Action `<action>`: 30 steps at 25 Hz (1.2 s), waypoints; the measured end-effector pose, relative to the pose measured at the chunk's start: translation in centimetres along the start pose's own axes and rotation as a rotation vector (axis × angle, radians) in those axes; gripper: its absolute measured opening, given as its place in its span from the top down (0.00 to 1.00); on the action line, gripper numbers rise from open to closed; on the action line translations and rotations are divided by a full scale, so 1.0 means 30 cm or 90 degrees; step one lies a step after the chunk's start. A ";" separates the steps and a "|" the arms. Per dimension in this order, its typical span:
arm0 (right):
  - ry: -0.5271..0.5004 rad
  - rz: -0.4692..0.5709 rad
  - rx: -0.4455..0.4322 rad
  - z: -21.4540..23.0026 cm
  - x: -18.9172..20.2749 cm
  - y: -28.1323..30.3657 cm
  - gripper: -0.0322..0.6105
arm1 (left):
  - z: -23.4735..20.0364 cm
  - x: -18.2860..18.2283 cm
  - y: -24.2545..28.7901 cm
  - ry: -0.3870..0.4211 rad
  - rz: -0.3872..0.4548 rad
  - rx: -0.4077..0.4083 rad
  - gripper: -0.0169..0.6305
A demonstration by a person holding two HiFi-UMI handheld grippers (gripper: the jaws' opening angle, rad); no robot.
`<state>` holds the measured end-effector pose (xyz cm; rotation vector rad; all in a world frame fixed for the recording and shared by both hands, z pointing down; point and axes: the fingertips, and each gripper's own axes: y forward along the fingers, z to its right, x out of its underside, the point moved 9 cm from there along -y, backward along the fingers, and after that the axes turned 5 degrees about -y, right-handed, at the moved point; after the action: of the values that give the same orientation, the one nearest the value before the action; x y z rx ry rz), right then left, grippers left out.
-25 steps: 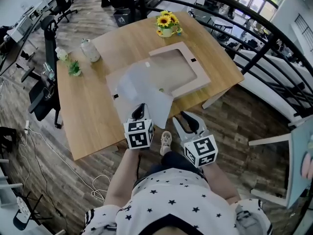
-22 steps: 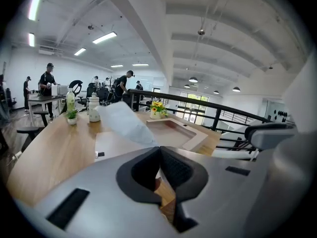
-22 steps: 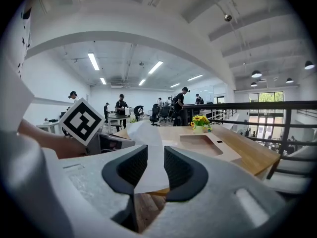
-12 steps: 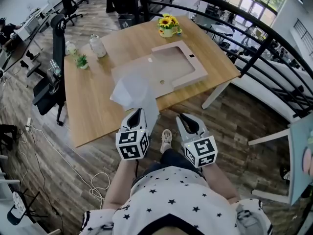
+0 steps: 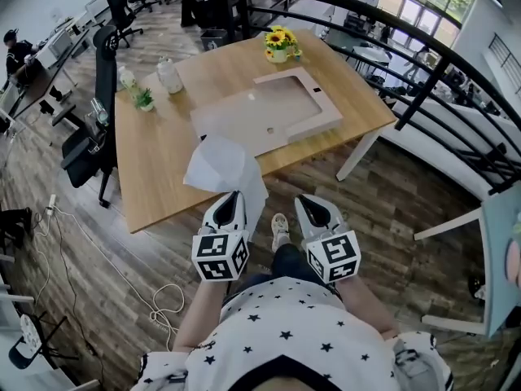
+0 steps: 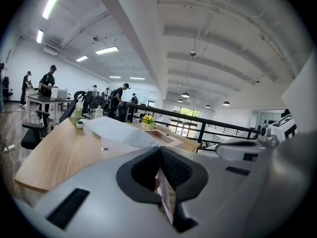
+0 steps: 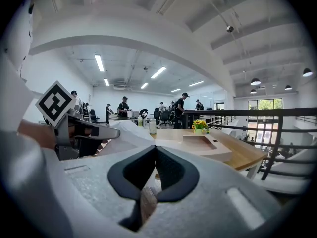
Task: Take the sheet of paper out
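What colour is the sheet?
White; the sheet shows best in the head view.

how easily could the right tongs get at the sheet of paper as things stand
Probably yes: the sheet of paper, pinched in the left tongs, sticks up just beside the right tongs with nothing between them. The right tongs are shut and empty, so they would have to open first.

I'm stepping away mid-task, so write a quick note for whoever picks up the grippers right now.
Left gripper: shut on the sheet of paper.
Right gripper: shut, empty.
The sheet is raised over the near edge of the table, apparently clear of the flat cardboard box.
Done: sheet looks out. Left: put it down.
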<state>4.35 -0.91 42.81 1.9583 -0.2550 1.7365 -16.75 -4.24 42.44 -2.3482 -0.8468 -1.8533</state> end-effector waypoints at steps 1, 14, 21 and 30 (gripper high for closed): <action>-0.001 0.001 0.000 -0.006 0.000 -0.007 0.94 | 0.005 0.006 -0.011 0.000 0.002 0.001 0.96; -0.036 -0.008 -0.010 -0.048 -0.006 -0.043 0.94 | 0.043 0.017 -0.062 -0.010 0.013 0.015 0.96; -0.032 -0.002 -0.008 -0.046 -0.009 -0.048 0.94 | 0.048 0.011 -0.056 -0.017 0.017 0.019 0.96; -0.027 0.001 -0.004 -0.034 -0.013 -0.039 0.94 | 0.049 -0.006 -0.041 -0.017 0.020 0.027 0.96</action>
<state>3.93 0.50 42.20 1.9922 -0.2769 1.6956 -15.99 -2.76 41.47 -2.3517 -0.8370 -1.7791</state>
